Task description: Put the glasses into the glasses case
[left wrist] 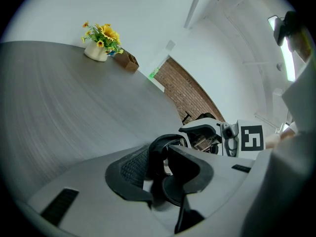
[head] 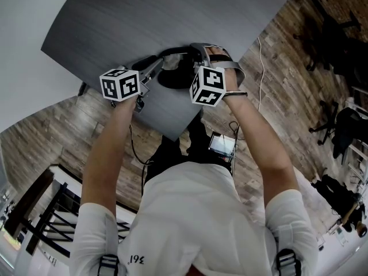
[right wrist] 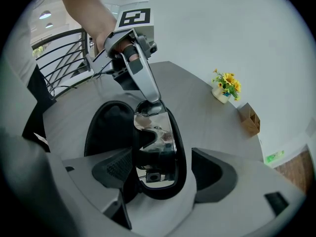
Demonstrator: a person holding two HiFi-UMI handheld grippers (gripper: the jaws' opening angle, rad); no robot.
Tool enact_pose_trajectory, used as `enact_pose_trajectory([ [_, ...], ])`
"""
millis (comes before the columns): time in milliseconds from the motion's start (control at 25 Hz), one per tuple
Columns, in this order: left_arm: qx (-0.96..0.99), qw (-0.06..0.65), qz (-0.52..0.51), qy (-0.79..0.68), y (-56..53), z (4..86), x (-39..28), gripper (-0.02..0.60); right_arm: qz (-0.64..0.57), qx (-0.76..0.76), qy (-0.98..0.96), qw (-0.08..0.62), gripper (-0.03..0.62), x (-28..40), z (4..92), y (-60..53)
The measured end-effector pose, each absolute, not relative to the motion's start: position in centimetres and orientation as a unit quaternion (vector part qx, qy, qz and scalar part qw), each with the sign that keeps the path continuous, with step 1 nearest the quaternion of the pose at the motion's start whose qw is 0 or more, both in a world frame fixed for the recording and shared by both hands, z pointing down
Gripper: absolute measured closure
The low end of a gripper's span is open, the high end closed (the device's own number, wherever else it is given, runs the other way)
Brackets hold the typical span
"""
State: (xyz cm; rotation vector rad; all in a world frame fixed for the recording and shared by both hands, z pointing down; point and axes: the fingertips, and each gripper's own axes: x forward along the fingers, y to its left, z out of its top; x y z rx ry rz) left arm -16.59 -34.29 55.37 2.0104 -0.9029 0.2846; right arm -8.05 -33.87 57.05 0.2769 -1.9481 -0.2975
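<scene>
The left tool (left wrist: 160, 171) is clenching one end of the glasses (right wrist: 155, 147), its jaws pressing together on the dark frame. The glasses are therefore hanging edge-up just beside the open mouth of the case (right wrist: 106, 130), which is lying on the counter (right wrist: 212, 127). That grip is probably steadying the far end while the right tool (right wrist: 165, 171) is lining up on the near end. Its jaws are standing apart with the mirrored lens between them, the frame sitting close to the left pad and the right pad clear of it, so it is gripping nothing yet. I judge the two tools are getting set to lower the glasses sideways into the black hollow; whether the frame is touching the case rim I cannot tell

The right gripper view is giving the layout: lens, case interior, and the left tool pinching the frame's far tip. The left gripper view is showing only a curved piece of dark frame in its own jaws and no case, but it is showing the right tool facing it from close by, with flowers (left wrist: 101, 39) and a small box (left wrist: 127, 61) far across the counter. The head view is showing both tools meeting near the counter's near edge, their marker cubes hiding much of the glasses
</scene>
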Motion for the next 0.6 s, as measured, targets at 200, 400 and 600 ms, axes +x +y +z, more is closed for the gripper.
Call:
enact_pose_trajectory([
  [200, 0.815, 0.438, 0.109, -0.364, -34.39, 54.91, -16.56, 0.451, -0.122, 0.117, -0.82, 0.546, 0.24, -8.06, 57.08, -33.77],
  [400, 0.816, 0.435, 0.105, -0.366, -34.68, 54.84, -16.65, 0.451, -0.125, 0.117, -0.82, 0.546, 0.24, -7.94, 57.24, -33.83],
  [600, 0.817, 0.434, 0.103, -0.365, -34.85, 54.49, -16.48, 0.451, -0.123, 0.119, -0.824, 0.54, 0.24, -7.9, 56.82, -33.98],
])
